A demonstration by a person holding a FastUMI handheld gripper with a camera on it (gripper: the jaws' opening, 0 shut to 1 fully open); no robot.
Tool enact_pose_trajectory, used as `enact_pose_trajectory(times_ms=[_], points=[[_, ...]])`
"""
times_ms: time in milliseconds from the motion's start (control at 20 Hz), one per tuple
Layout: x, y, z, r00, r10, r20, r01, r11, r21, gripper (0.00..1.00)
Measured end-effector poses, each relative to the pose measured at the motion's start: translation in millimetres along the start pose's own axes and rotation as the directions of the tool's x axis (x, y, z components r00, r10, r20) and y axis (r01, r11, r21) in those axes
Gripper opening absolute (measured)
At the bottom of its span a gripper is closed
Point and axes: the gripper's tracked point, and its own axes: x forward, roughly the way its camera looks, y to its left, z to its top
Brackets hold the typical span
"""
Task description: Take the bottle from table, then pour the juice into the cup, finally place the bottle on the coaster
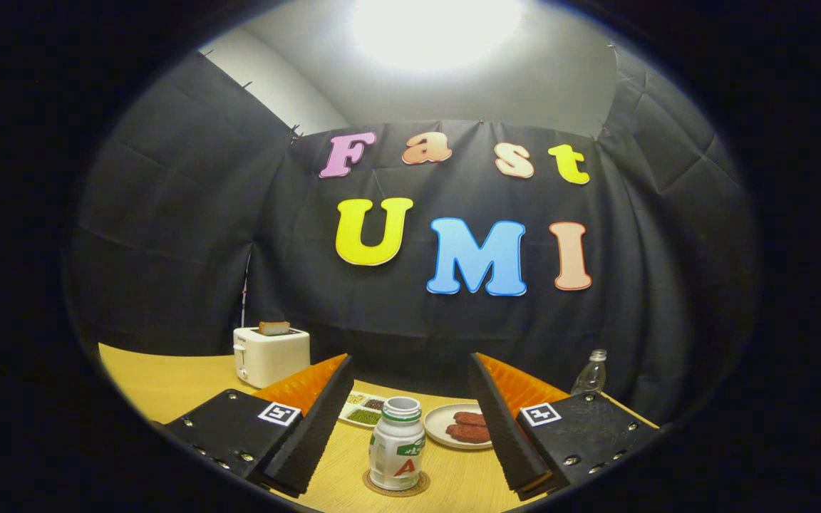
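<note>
Tabletop point(168, 385) lies bare leftward; bottle point(397, 445) stands on coaster point(396, 489) between the spread claw point(410, 434) fingers, untouched.

Red letter "A" on bottle point(397, 452) label between my spread tongs point(402, 420); green band's print too small.

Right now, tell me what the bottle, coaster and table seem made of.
Bottle: likely white plastic, smooth, faintly glossy, standing between the open gripper fingers, untouched. Coaster beneath it: brown, matte, maybe cork or woven fibre; too small to tell. Table: light wood or wood-look laminate, with a smooth satin surface.
</note>
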Motion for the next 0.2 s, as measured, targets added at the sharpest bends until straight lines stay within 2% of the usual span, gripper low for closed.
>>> enact_pose_trajectory(times_ms=[200], points=[[-24,-41,26,0.997,-0.055,0.048,0.054,0.998,0.032,0.96]])
